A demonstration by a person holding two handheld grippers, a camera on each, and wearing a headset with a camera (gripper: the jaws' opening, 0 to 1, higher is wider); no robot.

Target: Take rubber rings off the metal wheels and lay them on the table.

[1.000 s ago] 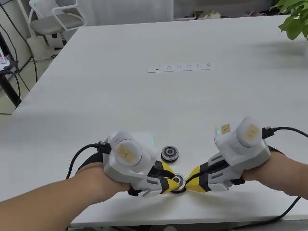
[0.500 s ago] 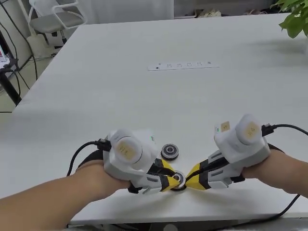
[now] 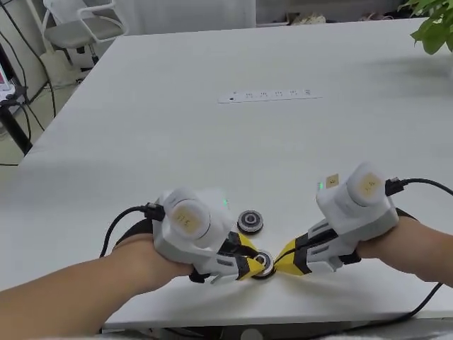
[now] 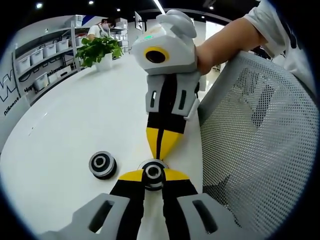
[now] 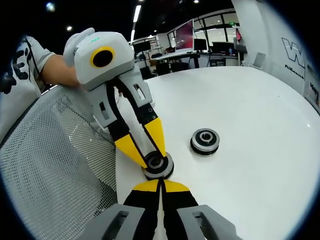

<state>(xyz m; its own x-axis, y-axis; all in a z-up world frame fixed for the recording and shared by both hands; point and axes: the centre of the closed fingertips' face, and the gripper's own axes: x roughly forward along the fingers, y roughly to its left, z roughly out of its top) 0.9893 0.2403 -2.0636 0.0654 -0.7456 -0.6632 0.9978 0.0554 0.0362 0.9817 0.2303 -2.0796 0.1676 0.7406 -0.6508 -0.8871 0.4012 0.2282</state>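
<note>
Left gripper point(image 3: 248, 266) pinches metal wheel point(image 3: 262, 264) between both jaws, close to near edge of table point(image 3: 177, 127). Right gripper point(image 3: 281, 263): jaws pressed together, tips touching same wheel from opposite side; cannot tell if they catch anything. Second wheel point(image 3: 249, 222) lies flat just beyond, apart from both grippers, dark rubber ring point(image 5: 205, 151) around it. Power strip point(image 3: 269, 96) at table middle, plant point(image 3: 432, 28) at far right corner.
</note>
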